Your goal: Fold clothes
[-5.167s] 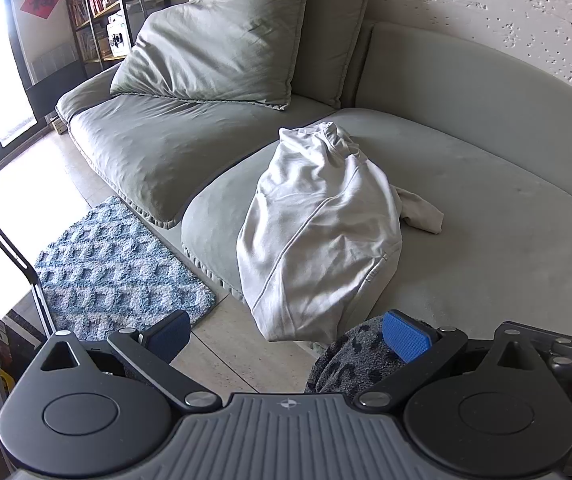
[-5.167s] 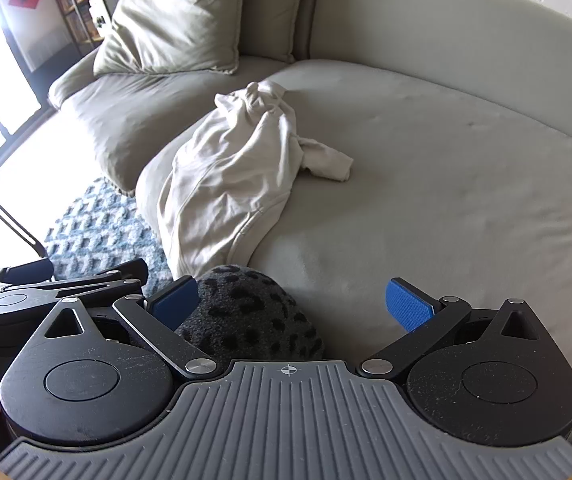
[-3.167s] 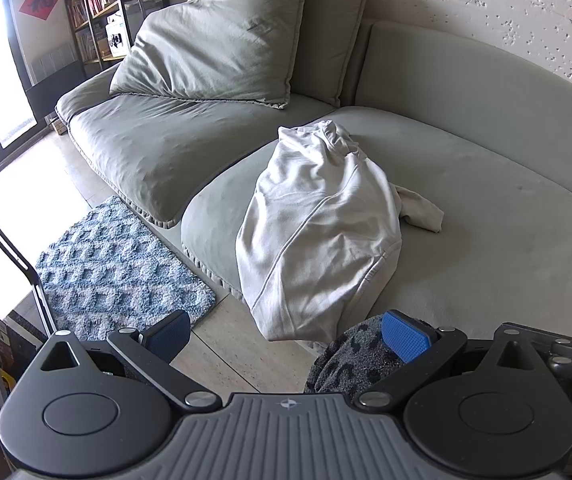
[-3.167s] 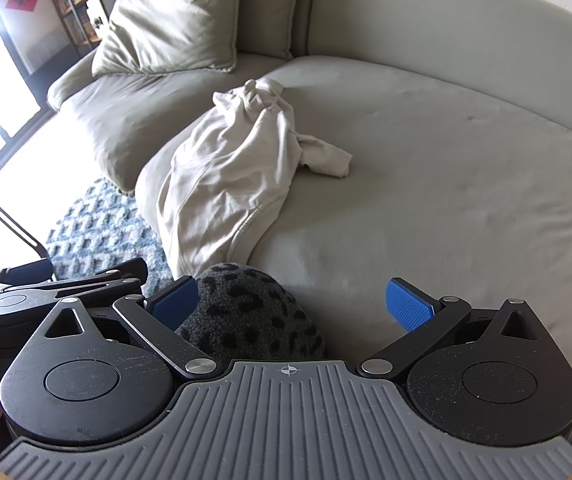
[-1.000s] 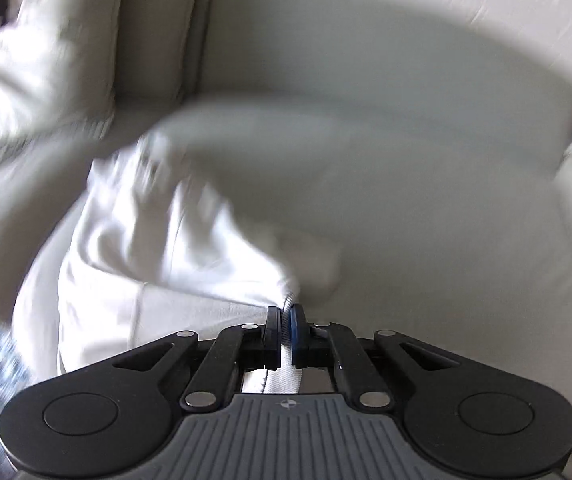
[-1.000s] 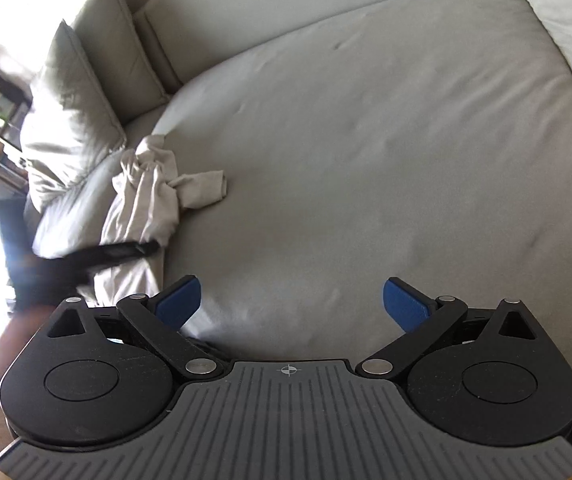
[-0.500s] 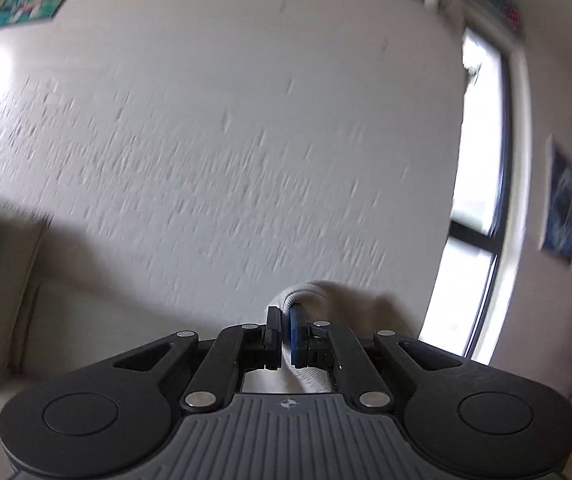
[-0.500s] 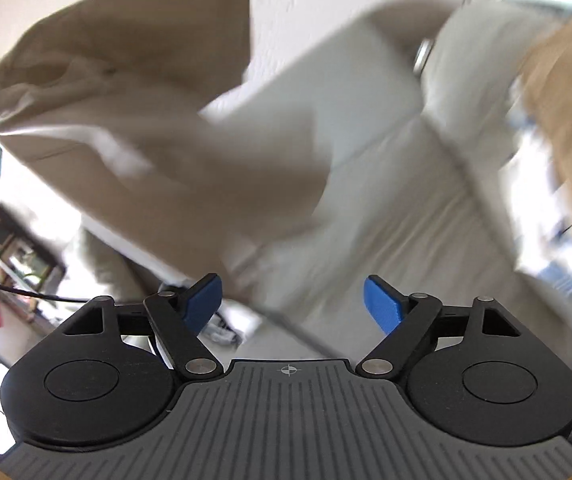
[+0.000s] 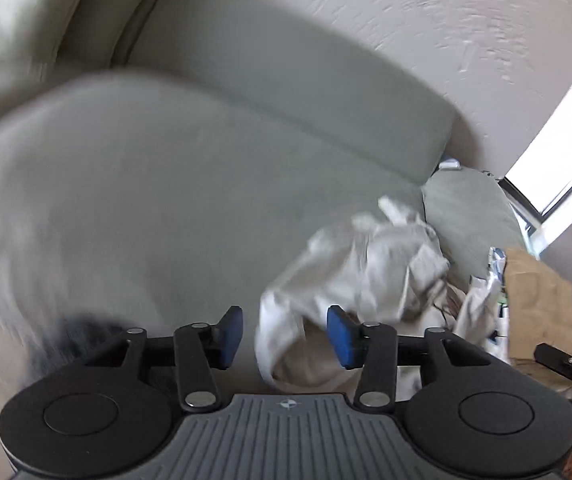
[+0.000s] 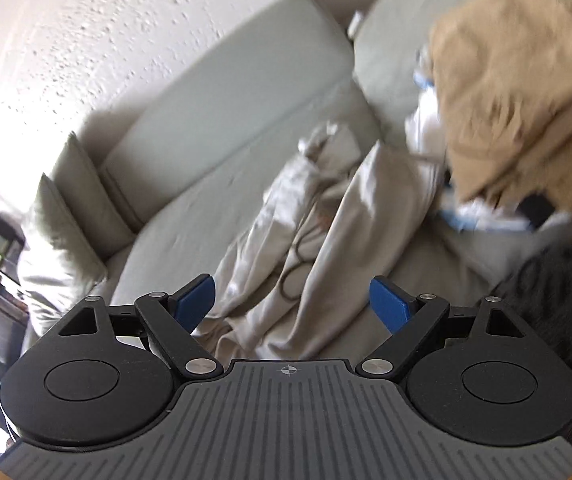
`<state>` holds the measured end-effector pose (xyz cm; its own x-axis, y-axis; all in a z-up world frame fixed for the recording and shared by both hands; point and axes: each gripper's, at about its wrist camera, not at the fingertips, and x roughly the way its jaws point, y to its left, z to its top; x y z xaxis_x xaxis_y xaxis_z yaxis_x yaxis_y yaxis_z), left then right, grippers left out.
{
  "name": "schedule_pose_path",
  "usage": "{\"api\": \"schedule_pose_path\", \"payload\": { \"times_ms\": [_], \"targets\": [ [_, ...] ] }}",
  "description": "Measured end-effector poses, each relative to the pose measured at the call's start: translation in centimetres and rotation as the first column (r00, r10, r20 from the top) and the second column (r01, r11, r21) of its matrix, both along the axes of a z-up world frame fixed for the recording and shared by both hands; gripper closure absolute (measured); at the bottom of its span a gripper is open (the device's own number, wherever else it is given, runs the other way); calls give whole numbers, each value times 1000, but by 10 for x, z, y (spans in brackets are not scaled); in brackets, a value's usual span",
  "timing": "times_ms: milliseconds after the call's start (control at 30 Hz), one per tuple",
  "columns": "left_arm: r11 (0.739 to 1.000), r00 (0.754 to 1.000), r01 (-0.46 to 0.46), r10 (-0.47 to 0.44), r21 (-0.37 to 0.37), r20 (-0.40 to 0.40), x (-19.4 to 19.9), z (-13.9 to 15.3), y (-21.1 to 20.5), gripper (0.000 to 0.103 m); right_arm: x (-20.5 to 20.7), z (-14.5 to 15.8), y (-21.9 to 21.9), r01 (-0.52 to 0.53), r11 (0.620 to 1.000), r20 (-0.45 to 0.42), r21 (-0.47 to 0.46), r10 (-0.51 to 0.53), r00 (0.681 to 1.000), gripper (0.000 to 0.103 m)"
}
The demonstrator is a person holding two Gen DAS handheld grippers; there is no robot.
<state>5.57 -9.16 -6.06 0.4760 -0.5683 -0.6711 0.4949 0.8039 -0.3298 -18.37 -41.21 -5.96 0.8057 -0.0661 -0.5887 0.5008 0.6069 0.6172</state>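
Observation:
A crumpled off-white sweatshirt (image 9: 362, 264) lies on the grey-green sofa seat (image 9: 146, 184), toward its right end. My left gripper (image 9: 285, 336) is open and empty, with the garment's near edge between and just beyond its blue pads. In the right wrist view the same sweatshirt (image 10: 326, 216) spreads in long folds with a dark drawstring showing. My right gripper (image 10: 292, 300) is open and empty just above its near part. Both views are motion-blurred.
A pile of other clothes lies at the sofa's right end, with a tan garment (image 10: 518, 80) on top and white and blue items under it. A grey cushion (image 9: 470, 216) sits behind the pile. Sofa pillows (image 10: 62, 224) are at the far left. A bright window (image 9: 558, 148) is at right.
The left gripper, shut on the sweatshirt and swinging it through the air, has opened and let it drop onto the sofa's right side. Both cameras have swung down toward the seat.

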Motion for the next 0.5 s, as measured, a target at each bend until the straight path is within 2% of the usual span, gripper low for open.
{"api": "schedule_pose_path", "payload": {
  "times_ms": [67,133,200,300,367,400,500],
  "targets": [
    [999,997,21,-23,28,68,-7,15,-7,56,7,-15,1,-31,999,-11,43,31,999,23],
    [998,994,51,-55,45,93,-9,17,-15,56,17,-29,7,-65,995,-38,75,68,997,42],
    [995,991,87,-92,54,96,-7,13,-21,56,25,-38,13,-88,989,-62,119,96,994,53],
    [991,988,120,-126,62,90,-10,7,-26,55,39,-52,21,-103,962,-46,252,118,992,54],
    [991,989,121,-126,60,80,-12,2,-25,55,50,-59,22,-76,942,-29,328,90,996,53],
    [992,990,114,-119,58,74,-13,1,-24,55,56,-63,21,-56,933,-24,355,69,997,53],
    [995,995,84,-87,48,51,-10,-3,-19,54,74,-73,15,21,933,-49,360,-3,999,53]
  ]
}}
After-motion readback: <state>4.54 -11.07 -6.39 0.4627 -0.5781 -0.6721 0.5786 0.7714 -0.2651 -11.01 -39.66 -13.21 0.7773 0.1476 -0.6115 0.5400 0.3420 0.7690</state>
